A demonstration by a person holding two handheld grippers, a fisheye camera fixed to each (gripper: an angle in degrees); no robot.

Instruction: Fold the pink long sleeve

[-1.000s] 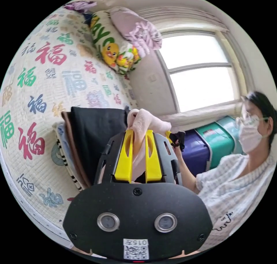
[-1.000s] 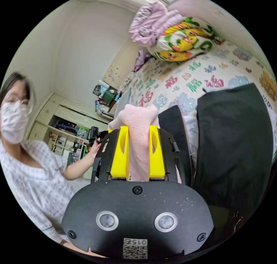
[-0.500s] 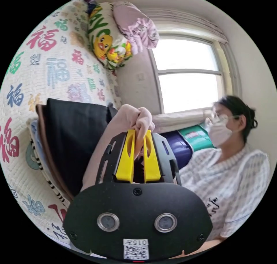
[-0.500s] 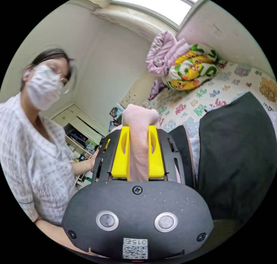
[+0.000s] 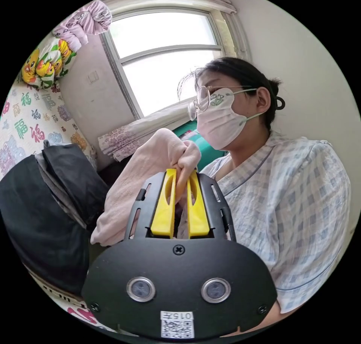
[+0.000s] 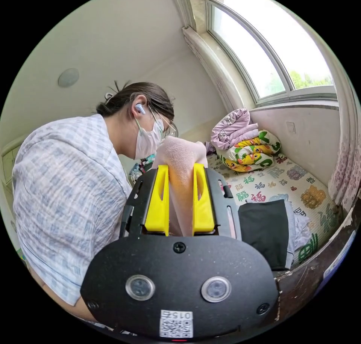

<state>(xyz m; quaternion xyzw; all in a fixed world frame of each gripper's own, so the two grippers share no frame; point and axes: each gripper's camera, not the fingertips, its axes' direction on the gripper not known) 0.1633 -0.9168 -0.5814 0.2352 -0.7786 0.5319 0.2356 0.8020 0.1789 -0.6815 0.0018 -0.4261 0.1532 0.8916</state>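
Pink long sleeve [image 5: 150,171] was up off the bed, bunched and pinched at two spots, one per gripper, close in front of the person's chest. Left gripper [image 5: 181,175]: yellow jaws nearly closed, both pressing a thin fold of the pink cloth; the rest of the garment draped off to that view's left and down past the jaw frame toward the dark folded stack [image 5: 45,208]. Right gripper [image 6: 180,171]: jaws a bit wider apart, clamping a thicker roll of the same cloth [image 6: 180,160] that ran straight up between them and bulged over the tips. Long axis of the garment couldn't be told; it was too bunched. Both grippers looked equally near it, each already holding. Bed [image 6: 301,193] with printed cover lay beyond and lower, with a black folded piece [image 6: 263,227] on it. Next move likely spreading the two grips apart to open it out.
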